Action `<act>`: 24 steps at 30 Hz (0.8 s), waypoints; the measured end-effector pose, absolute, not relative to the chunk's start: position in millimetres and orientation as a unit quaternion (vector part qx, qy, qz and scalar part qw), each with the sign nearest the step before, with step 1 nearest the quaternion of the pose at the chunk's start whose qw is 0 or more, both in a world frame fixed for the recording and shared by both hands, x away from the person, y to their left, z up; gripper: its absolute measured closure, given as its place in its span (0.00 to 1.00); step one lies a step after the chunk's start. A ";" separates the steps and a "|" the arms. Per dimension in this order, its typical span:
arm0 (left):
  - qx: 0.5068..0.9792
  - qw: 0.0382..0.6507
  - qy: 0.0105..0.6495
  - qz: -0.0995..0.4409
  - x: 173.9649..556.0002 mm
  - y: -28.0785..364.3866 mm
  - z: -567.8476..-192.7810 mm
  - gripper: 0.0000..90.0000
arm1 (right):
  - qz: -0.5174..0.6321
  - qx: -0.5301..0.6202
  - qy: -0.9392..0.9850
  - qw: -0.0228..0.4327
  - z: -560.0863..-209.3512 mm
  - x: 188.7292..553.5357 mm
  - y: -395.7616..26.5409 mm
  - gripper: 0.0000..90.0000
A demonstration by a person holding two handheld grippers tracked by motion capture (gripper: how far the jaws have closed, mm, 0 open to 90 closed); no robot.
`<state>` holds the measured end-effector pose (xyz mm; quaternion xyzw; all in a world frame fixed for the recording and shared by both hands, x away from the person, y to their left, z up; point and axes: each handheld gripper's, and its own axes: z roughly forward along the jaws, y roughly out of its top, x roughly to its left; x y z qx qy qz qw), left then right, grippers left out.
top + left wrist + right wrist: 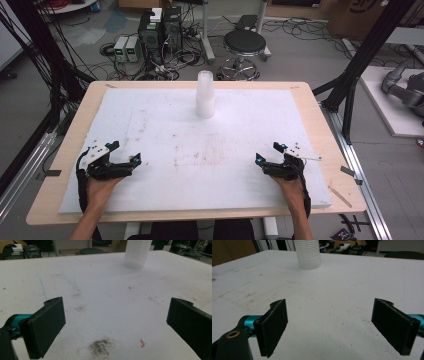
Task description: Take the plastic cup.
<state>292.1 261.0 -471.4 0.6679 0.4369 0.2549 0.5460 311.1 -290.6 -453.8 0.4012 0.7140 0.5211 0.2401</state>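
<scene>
A tall stack of white plastic cups (205, 95) stands upright, mouth down, near the far middle of the white foam sheet (165, 150). The stack of cups (137, 253) rises at the top of the left gripper view, and the same stack of cups (307, 253) stands at the top of the right gripper view. My left gripper (125, 152) rests low at the near left, open, nothing between its jaws. My right gripper (269, 152) rests at the near right, also open and empty. Both point toward the middle, well short of the cups.
The foam sheet lies on a wooden table (320, 125) and carries grey smudges (101, 347) and a small orange scrap (142, 343). Beyond the far edge stand a black stool (244, 45) and computer boxes with cables (160, 32). Black frame posts (360, 65) flank the table.
</scene>
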 end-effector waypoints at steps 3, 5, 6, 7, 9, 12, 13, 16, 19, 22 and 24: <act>0.670 0.545 0.435 0.255 291.9 260.6 -471.4 0.02 | 0.515 0.400 0.721 0.235 -453.9 312.5 -289.1 0.15; 0.673 0.543 0.431 0.258 291.5 259.7 -471.2 0.02 | 0.512 0.403 0.722 0.233 -453.8 313.2 -288.6 0.15; 0.674 0.542 0.430 0.259 291.5 259.2 -471.2 0.02 | 0.511 0.401 0.723 0.236 -453.8 313.2 -288.5 0.15; 0.674 0.542 0.429 0.259 291.5 259.0 -471.2 0.02 | 0.510 0.401 0.723 0.236 -453.8 312.5 -288.1 0.15; 0.676 0.541 0.429 0.259 291.5 259.0 -471.1 0.02 | 0.514 0.395 0.724 0.237 -453.7 311.9 -288.3 0.15; 0.677 0.540 0.429 0.257 291.9 258.4 -471.1 0.02 | 0.516 0.392 0.724 0.236 -453.7 311.4 -288.6 0.15; 0.679 0.537 0.429 0.257 292.2 258.3 -471.0 0.02 | 0.516 0.392 0.724 0.236 -453.6 311.4 -288.5 0.15; 0.682 0.533 0.427 0.260 292.1 257.3 -470.8 0.02 | 0.517 0.387 0.727 0.232 -453.2 311.5 -288.5 0.15; 0.683 0.534 0.425 0.261 292.0 256.7 -470.8 0.02 | 0.519 0.392 0.727 0.222 -452.0 311.8 -290.0 0.15; 0.683 0.534 0.423 0.265 291.1 256.3 -470.8 0.02 | 0.528 0.385 0.725 0.219 -439.4 312.8 -292.8 0.15; 0.683 0.534 0.422 0.266 290.9 256.2 -470.8 0.02 | 0.533 0.376 0.725 0.223 -428.4 312.6 -292.6 0.15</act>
